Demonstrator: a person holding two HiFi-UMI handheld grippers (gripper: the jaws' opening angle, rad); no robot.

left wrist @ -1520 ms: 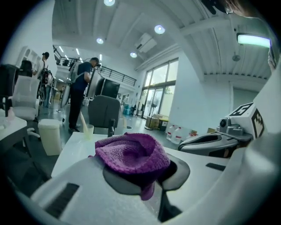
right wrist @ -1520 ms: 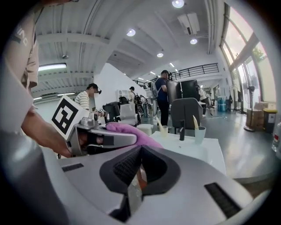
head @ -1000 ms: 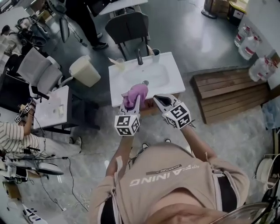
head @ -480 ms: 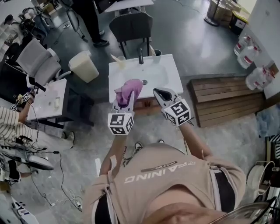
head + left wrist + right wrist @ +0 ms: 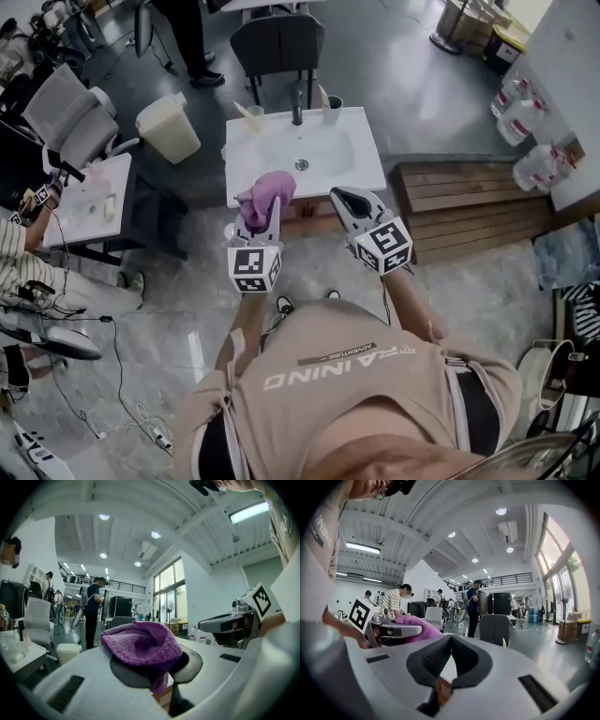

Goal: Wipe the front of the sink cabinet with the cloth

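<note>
A purple cloth (image 5: 263,196) is bunched between the jaws of my left gripper (image 5: 255,223), which is shut on it; the same cloth (image 5: 140,646) fills the left gripper view. The white sink (image 5: 281,155) on its wooden cabinet (image 5: 314,212) stands just beyond both grippers in the head view. My right gripper (image 5: 345,202) hovers beside the left one over the sink's front edge, its jaws closed with nothing between them (image 5: 440,667). From the right gripper view the cloth (image 5: 417,624) shows at the left.
A faucet (image 5: 297,107) and two cups (image 5: 333,103) stand at the sink's back. A wooden bench (image 5: 469,211) lies to the right, a bin (image 5: 169,127) and a white desk (image 5: 89,202) to the left, a dark chair (image 5: 277,42) behind.
Both grippers have stayed together near the sink's front while the head view shifted; the sink now sits a little higher and further left in the frame. The cloth stays held.
</note>
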